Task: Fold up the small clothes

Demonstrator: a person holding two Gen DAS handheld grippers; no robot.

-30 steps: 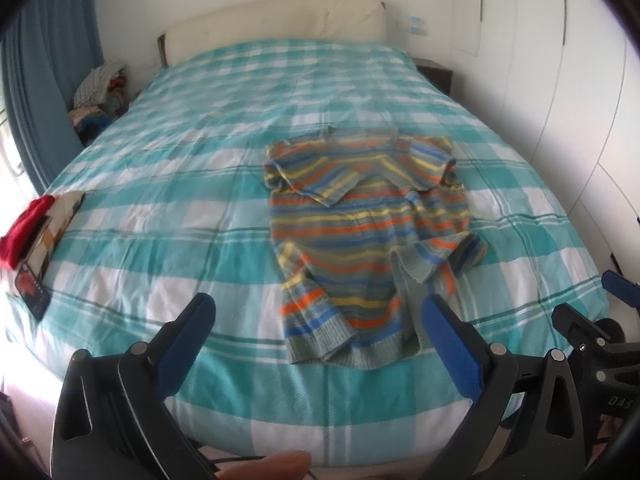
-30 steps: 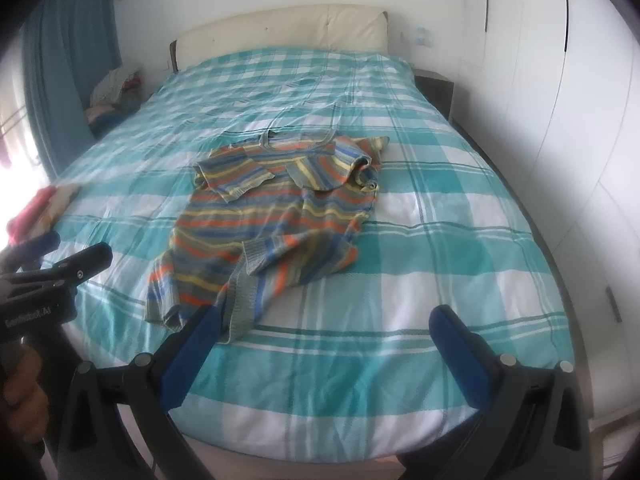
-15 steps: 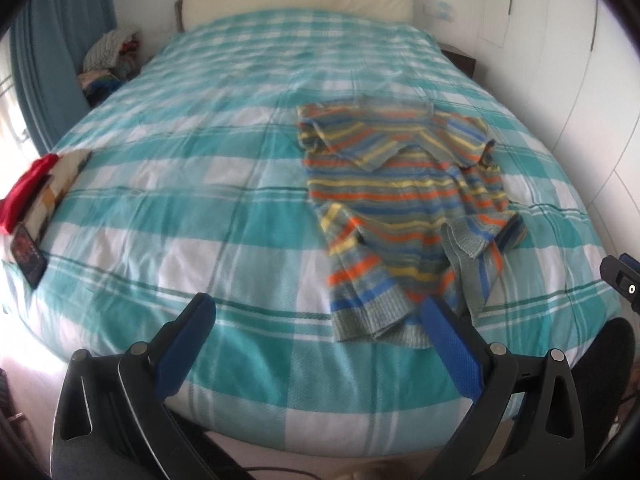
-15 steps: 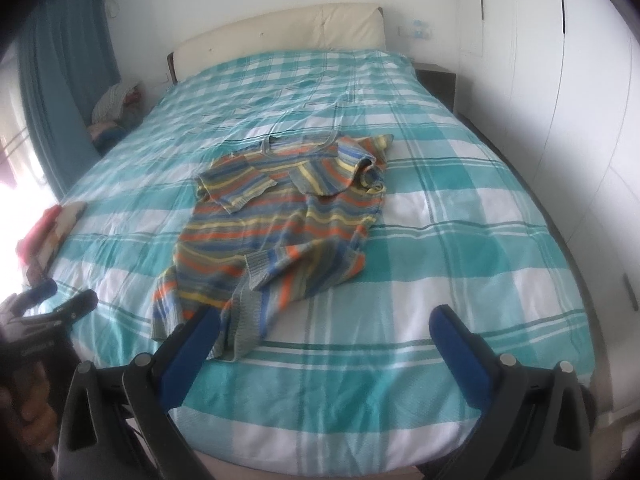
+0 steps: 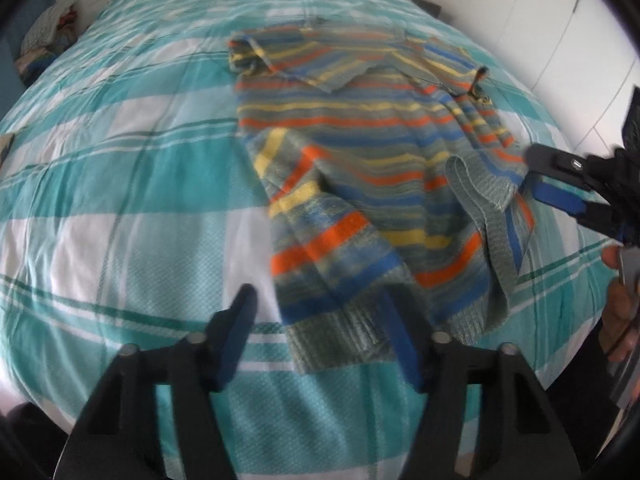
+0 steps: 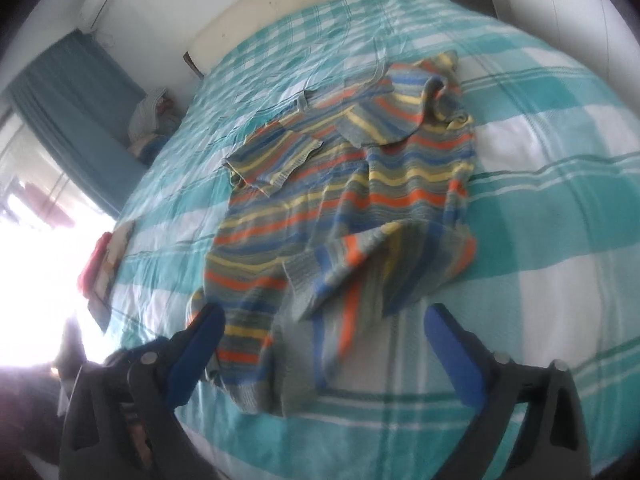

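While closing, left gripper (image 5: 320, 320) fingers (image 5: 236, 332) straddle sweater (image 5: 360, 168) hem, gripping nothing.

Both cameras sit on the hand-held grippers and look steeply down along their jaws at the foot end of the bed (image 5: 120, 208), quite near to it. The left view faces the bed's left side, the tilted right view its right side. Both share the striped sweater (image 5: 360, 160) (image 6: 340, 200), the checked cover and the headboard (image 6: 288, 8).

Black tool (image 5: 320, 332) frames, blue finger pads (image 5: 236, 332), silver screws
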